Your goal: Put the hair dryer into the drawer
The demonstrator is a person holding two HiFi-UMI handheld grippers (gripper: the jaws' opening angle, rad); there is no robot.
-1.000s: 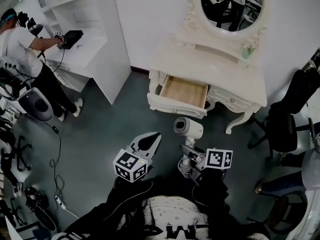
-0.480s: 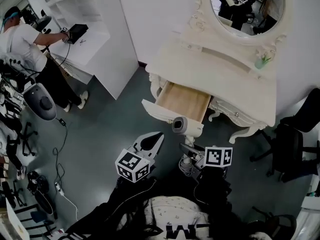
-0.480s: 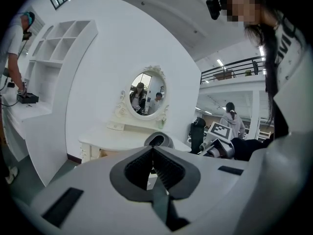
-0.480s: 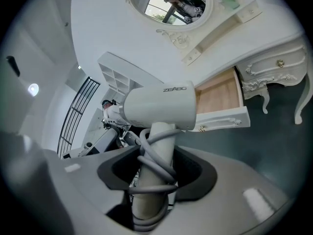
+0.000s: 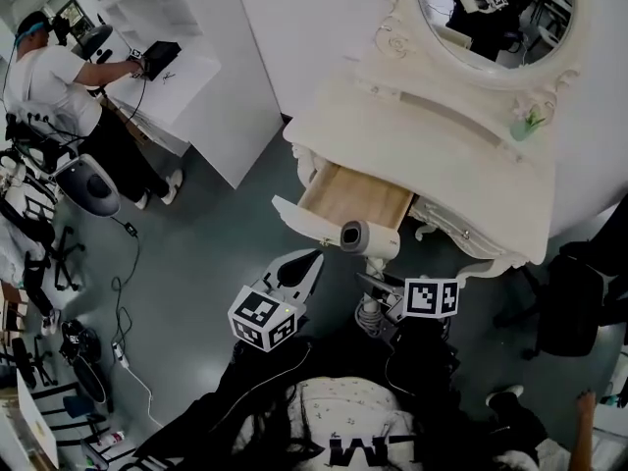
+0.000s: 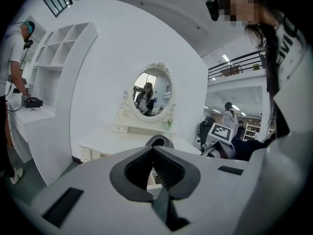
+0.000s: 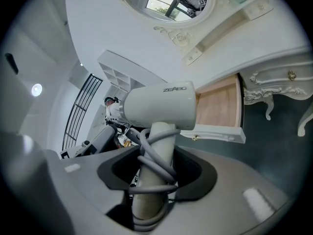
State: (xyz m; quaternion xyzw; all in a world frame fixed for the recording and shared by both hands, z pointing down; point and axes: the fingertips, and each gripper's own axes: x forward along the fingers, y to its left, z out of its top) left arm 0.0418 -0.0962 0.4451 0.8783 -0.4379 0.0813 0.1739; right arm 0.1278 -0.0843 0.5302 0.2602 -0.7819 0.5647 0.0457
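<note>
Count: 1 hair dryer (image 7: 159, 106), 1 open drawer (image 5: 355, 196), 2 tongs, each w/ 1 marker cube. Also 1 white tabletop (image 5: 422, 145) w/ 1 oval mirror (image 5: 491, 13) over it, and 1 person (image 5: 49, 77) at far left of head view.

Right tongs (image 7: 157, 163): jaws part-open and clamped on the dryer's handle, which stands upright between the pads. A grey cord (image 7: 154, 163) is wound round the handle several times. The barrel sits above and beyond the tips. Left tongs (image 6: 153, 148): jaws together at the tips, nothing in them, well left of the dryer.

In head view the hair dryer (image 5: 368, 238) is in the air just ahead of the right tongs (image 5: 371, 297), and its barrel overlaps the drawer's front panel. It's not inside yet. The wood-lined drawer bottom is bare. The left tongs (image 5: 312, 260) are beside it, near the drawer's left corner.

Writing: grey lettering on the barrel's side in the right gripper view, approx. "ZEABO". The cubes carry black-and-white square markers, no text.
</note>
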